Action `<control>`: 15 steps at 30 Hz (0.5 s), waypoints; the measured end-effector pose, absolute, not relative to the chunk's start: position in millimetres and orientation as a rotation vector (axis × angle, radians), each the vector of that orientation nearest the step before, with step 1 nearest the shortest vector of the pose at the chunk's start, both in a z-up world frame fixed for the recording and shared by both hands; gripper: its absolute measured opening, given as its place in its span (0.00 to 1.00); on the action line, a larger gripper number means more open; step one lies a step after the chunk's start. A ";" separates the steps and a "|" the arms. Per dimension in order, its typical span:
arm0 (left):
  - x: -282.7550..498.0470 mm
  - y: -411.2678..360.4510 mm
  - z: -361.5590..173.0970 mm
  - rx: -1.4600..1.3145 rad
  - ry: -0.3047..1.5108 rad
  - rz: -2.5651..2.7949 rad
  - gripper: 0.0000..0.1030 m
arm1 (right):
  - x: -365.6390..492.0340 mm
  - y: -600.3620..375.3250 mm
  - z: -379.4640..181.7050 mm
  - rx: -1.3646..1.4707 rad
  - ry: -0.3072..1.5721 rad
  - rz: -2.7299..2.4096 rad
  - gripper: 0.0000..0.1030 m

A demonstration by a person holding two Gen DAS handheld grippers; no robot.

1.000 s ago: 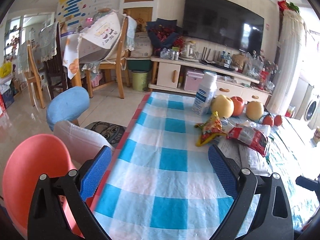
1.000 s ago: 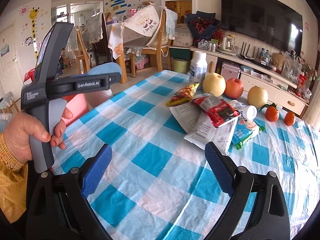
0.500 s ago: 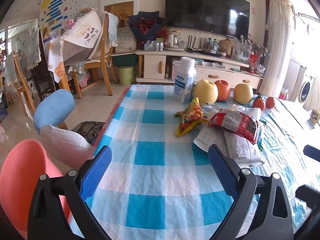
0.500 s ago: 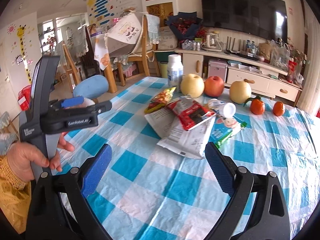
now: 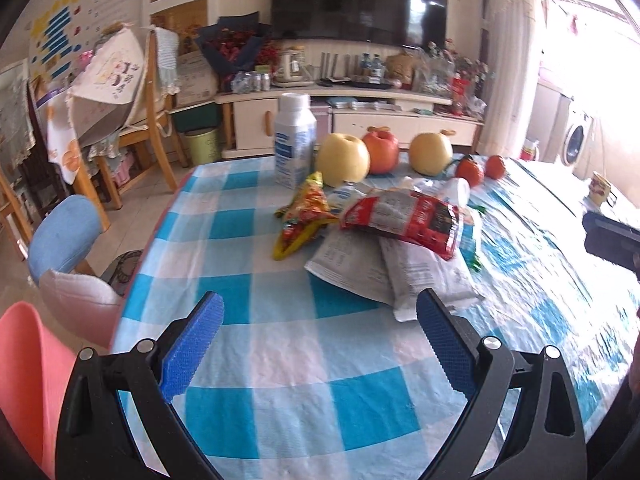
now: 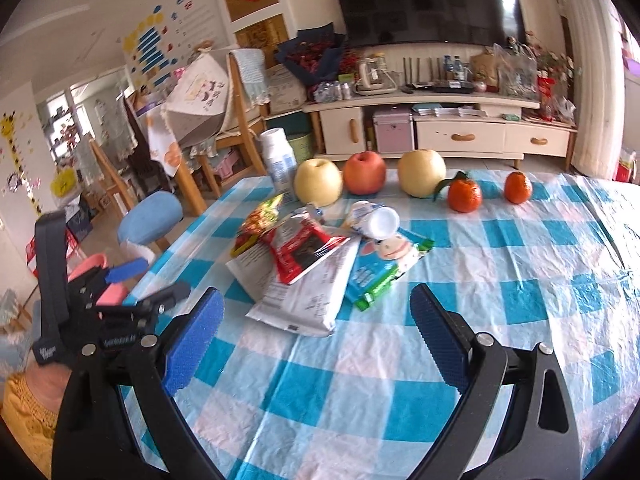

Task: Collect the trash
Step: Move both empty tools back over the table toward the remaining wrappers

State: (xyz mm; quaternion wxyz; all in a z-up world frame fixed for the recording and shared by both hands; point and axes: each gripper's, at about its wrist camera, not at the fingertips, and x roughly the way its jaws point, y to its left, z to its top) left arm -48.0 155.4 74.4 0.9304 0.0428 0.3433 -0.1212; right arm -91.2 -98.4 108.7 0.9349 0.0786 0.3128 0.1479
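Both units are in the approach stage. The left hand-held gripper (image 5: 318, 334) and the right hand-held gripper (image 6: 316, 328) are each spread wide with nothing between the blue pads, hovering over the near part of the desk (image 6: 500, 264).

The trash lies in one overlapping heap toward the far left corner of the desk: a red snack wrapper (image 6: 306, 250) on top of a white printed pouch (image 6: 308, 296), a yellow-red wrapper (image 6: 258, 218) at the heap's left edge, a green-blue milk packet (image 6: 384, 270) at its right edge, and a small tipped-over bottle (image 6: 376, 220) just behind.

Recommended procedure, as a judgement:
- Take the top item first; the red snack wrapper overlaps the pouch and would likely drag it if the pouch were pulled.
- Bring one pad under a raised film edge, then close; flat film on the cloth is likely to slip.
- Keep clear of the fruit (image 6: 364, 172) along the far edge, and of the upright white bottle (image 6: 278, 160), whose status as trash cannot be determined.

Containers: no trash receptacle shows on the desk. A pale green bin (image 5: 202, 144) stands on the floor beyond the far edge; its contents cannot be seen.
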 end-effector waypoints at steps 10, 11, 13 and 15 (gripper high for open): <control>-48.0 90.9 54.0 0.154 0.756 -0.397 0.93 | -48.9 -157.0 87.2 0.299 0.695 0.158 0.92; -47.1 82.6 51.0 0.159 0.764 -0.402 0.93 | -42.0 -160.9 82.0 0.317 0.711 0.154 0.92; -45.2 71.3 45.4 0.160 0.772 -0.405 0.93 | -30.2 -165.5 72.3 0.336 0.744 0.150 0.92; -41.0 63.4 40.7 0.157 0.780 -0.384 0.93 | -18.1 -163.6 63.3 0.322 0.777 0.157 0.92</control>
